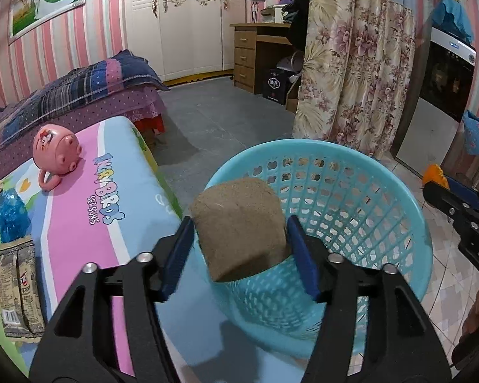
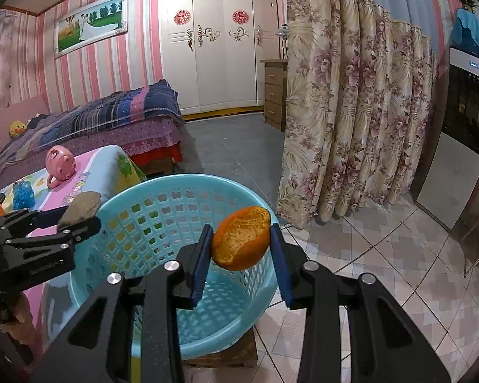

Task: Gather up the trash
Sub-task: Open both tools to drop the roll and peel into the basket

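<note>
Trash is hanging over the blue basket (image 2: 163, 210): the left gripper (image 1: 239, 242) is standing apart around a brown lump (image 1: 239, 226), and the right gripper (image 2: 241, 250) is squeezing an orange peel (image 2: 241, 242). I cannot tell what lies inside

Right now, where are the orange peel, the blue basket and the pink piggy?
orange peel (image 2: 242, 239), right wrist view, its middle.
blue basket (image 2: 188, 181), right wrist view, far rim.
pink piggy (image 1: 56, 146), left wrist view, its body.

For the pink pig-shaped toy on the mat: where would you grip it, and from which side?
Grip the pink pig toy at its ring handle, coming from the near side, where the loop juts toward the camera and lies low on the mat. The loop looks thin enough for the tool to close on, while the round body would likely slip.
</note>
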`<state>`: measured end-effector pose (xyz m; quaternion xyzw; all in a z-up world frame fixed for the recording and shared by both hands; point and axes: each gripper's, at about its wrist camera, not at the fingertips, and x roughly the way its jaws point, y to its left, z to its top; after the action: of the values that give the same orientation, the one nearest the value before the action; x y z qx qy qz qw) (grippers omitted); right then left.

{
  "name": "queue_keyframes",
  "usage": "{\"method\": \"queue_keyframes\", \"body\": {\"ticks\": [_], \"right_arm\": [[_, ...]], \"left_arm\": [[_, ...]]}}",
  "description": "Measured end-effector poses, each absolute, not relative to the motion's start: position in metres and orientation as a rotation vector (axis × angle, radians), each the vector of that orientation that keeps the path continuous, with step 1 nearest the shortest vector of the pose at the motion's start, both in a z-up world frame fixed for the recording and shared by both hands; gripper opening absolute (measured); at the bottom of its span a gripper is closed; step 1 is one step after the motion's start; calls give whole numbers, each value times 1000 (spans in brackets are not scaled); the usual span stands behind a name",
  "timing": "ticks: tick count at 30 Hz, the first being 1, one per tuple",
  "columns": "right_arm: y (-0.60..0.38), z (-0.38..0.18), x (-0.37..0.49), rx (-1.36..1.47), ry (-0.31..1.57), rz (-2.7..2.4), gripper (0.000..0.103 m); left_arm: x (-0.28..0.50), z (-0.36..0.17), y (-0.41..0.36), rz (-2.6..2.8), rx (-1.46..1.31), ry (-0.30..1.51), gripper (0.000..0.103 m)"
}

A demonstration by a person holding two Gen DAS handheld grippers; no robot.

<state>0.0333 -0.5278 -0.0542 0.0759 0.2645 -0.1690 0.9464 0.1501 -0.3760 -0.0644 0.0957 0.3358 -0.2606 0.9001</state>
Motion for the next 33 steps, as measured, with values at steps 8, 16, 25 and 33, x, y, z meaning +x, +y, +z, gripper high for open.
{"method": "queue_keyframes", "body": {"ticks": [8,16,25,33], "right_arm": [[-529,-58,38,138,557,-344,37],[-519,-65,55,122,588,-327,37],[-510,-63,85,138,618,-287,54],[-487,-51,87,130,592,-309,86]], "left_arm": [[151,-59,-358,-492,200,663,85],[153,-57,-325,-432,183,654,88],[149,-42,-285,-337,164,611,92],[139,-24,-232,-283,131,573,95]]}}
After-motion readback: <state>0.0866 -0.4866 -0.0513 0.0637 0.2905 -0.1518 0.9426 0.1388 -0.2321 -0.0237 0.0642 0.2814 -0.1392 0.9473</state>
